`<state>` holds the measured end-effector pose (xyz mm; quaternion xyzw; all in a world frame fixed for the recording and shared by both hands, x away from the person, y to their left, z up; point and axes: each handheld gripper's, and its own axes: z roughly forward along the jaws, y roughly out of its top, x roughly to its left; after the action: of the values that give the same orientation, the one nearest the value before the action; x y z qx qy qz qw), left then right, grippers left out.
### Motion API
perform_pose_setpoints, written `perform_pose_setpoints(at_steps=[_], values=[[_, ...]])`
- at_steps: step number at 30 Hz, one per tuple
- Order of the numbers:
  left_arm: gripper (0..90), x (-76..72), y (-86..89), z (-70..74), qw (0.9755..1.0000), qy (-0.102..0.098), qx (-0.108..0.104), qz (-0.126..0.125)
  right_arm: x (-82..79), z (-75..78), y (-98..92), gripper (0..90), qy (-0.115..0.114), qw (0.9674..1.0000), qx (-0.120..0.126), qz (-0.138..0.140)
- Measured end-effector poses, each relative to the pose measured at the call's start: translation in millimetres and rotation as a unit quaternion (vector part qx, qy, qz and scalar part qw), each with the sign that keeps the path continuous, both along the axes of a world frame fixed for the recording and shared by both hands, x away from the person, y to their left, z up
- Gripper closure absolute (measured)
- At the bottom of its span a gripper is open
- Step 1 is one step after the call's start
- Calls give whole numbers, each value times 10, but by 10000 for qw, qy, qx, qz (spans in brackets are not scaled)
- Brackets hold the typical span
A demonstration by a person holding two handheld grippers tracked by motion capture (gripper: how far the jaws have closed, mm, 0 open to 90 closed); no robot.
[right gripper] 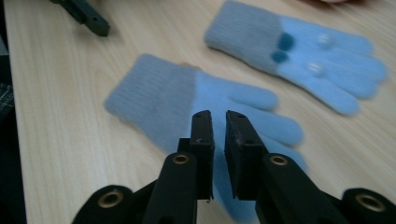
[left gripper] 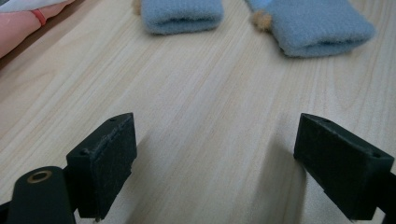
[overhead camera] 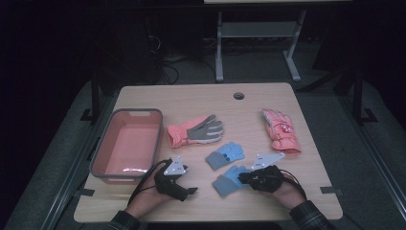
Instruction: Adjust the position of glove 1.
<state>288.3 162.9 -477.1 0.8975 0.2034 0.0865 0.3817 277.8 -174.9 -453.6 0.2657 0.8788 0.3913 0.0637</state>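
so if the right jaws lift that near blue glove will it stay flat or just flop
Probably flop: the near blue glove looks like soft knit and lies limp and flat on the table. It likely weighs little, being thin. Pinched at one spot by the right gripper, its cuff and fingers would probably hang down. Its fuzzy surface should not slip much.

Both tongs are black. The left tongs (overhead camera: 191,190) carry a pale grey three-cornered plate with small dark dots on top, and a black cable loops from the body back toward the wrist. In the left gripper view the jaws are blocky, matte black pads with small screw holes, and a brass-ringed hole sits in the arm behind one. The right tongs (overhead camera: 242,178) bear the same grey plate and trailing black cable; their jaws are narrow black blocks on black arms with brass-rimmed pivot holes. Both sleeves are dark plaid, cuffed at the wrists.
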Motion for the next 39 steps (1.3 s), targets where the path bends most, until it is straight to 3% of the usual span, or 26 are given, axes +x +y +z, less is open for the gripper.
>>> perform_pose_setpoints(at_steps=[8,11,14,17,24,27,31,39], values=[[123,0,-1,-1,10000,-3,-7,3,-16,28,-396,588,-86,9983,88,-574],[123,-4,-4,0,10000,1,-3,31,-40,-10,-603,460,-103,9954,76,-946],[123,-4,-5,0,10000,2,-7,34,-54,-43,-700,429,-109,9943,87,-1055],[123,-5,-6,-1,10000,5,-17,42,-66,-117,-839,321,-199,9918,118,-1258],[126,-22,-27,13,9998,51,24,201,-19,-233,-828,177,-249,9903,-135,-1357],[132,-7,-33,37,9995,152,87,246,-6,-256,-831,161,-235,9898,-205,-1393],[134,21,-35,66,9986,407,12,330,5,-280,-835,137,-240,9895,-202,-1414],[148,69,-133,187,9985,473,-71,259,0,-279,-827,133,-194,9895,-193,-1422]])
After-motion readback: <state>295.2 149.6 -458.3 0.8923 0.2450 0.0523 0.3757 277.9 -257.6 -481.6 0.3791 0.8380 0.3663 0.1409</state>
